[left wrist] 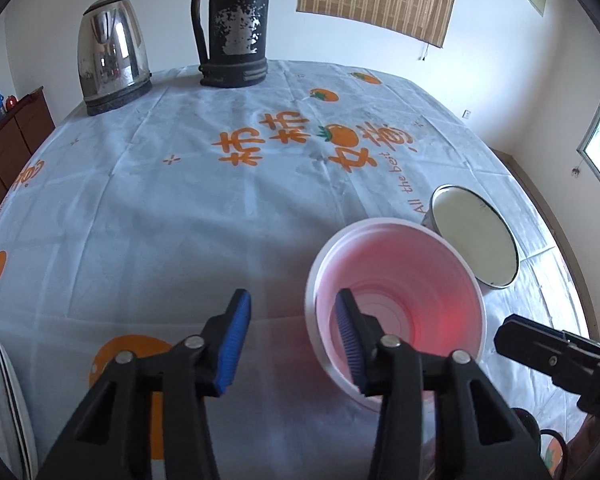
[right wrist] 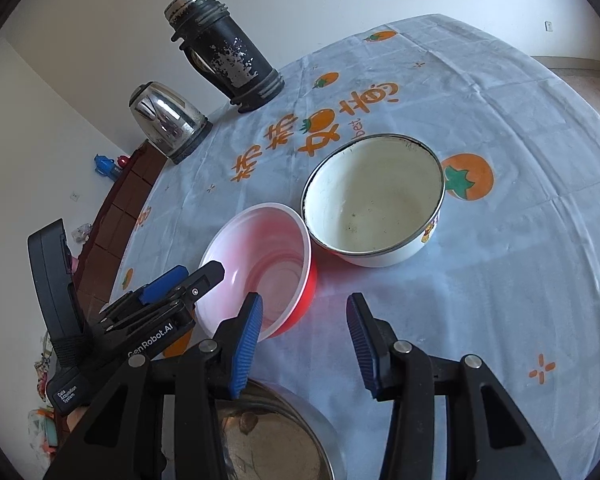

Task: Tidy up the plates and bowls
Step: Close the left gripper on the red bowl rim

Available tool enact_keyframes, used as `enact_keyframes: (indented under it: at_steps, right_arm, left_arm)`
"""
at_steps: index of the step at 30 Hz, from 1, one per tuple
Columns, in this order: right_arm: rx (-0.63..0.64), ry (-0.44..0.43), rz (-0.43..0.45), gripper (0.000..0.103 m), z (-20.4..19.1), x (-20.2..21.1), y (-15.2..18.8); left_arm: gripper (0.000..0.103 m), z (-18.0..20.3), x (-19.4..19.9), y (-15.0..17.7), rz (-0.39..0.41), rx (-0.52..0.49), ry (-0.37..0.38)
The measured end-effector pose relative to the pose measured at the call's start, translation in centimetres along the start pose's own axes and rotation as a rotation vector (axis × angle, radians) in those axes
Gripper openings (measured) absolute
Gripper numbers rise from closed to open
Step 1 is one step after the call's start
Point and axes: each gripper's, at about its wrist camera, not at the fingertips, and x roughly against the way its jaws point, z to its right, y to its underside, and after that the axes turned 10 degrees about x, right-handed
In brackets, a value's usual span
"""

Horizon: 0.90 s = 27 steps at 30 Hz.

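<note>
A red plastic bowl with a pale inside sits on the tablecloth. Next to it on its far right stands a white enamel bowl. My left gripper is open and straddles the red bowl's near left rim, one finger inside and one outside; it also shows in the right wrist view. My right gripper is open and empty, just above the table right of the red bowl. A shiny steel bowl lies below the right gripper.
A steel kettle and a black thermos stand at the table's far edge. White plates are stacked at the left. A dark wooden cabinet stands beyond the table's left side.
</note>
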Motion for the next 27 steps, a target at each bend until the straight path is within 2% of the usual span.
enact_keyframes:
  at_steps: [9,12,13,16,18,22,27]
  right_arm:
    - [0.049,0.006,-0.100,0.032,-0.4,-2.3,-0.9]
    - [0.057,0.004,-0.119,0.025,-0.3,-2.8,-1.0]
    - [0.058,-0.001,-0.122,0.024,-0.3,-2.9,-1.0]
    - [0.058,-0.015,-0.113,0.021,-0.4,-2.8,-1.0]
    - [0.062,-0.023,-0.105,0.015,-0.8,-2.7,-1.1]
    - [0.091,0.003,-0.083,0.014,-1.8,-2.3,-1.1]
    - [0.095,-0.010,-0.056,0.014,-2.3,-1.0,-1.1]
  left_arm:
    - [0.039,0.7,-1.0,0.1,0.004,-0.013,0.007]
    - [0.023,0.5,-1.6,0.2,-0.009,-0.008,0.017]
    - [0.022,0.4,-1.8,0.2,-0.018,-0.001,0.029]
    - [0.013,0.1,-2.1,0.2,-0.037,0.016,0.063]
    - [0.009,0.2,-2.1,0.3,-0.043,0.018,0.072]
    - [0.009,-0.1,-1.3,0.1,-0.025,0.025,0.085]
    - [0.009,0.4,0.6,0.0,0.028,-0.004,0.085]
